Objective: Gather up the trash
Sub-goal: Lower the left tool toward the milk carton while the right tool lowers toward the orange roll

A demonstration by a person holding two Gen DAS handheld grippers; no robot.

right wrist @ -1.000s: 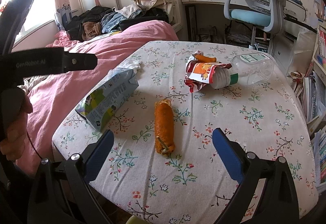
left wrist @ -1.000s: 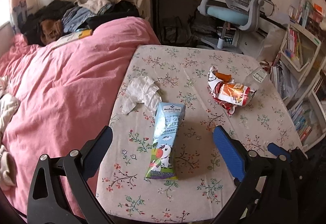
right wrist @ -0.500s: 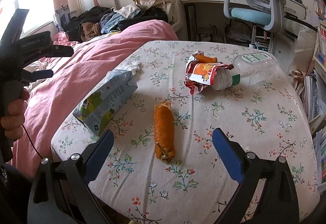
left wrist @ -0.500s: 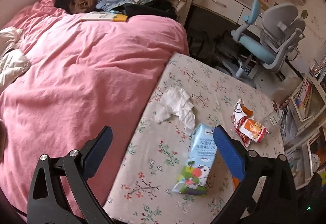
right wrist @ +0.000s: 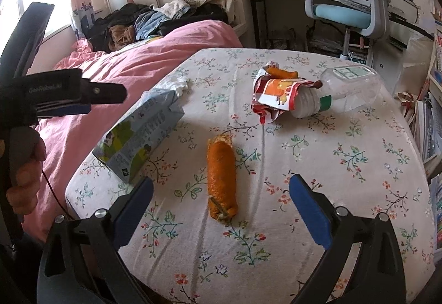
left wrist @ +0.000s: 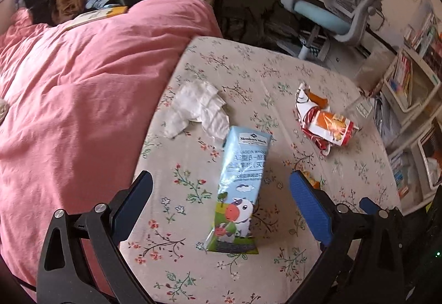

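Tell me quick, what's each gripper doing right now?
Left gripper: open, empty, above the milk carton.
Right gripper: open, empty, around the orange peel.

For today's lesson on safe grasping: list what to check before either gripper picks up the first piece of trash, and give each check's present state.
1. Left gripper open and empty: ok.
2. Right gripper open and empty: ok.
3. Milk carton lies flat between the left gripper's fingers: ok.
4. Orange peel lies free of other trash: ok.
5. Bottle free of the wrapper: not ok, they touch.
6. Bin to drop trash in: cannot tell, none in view.
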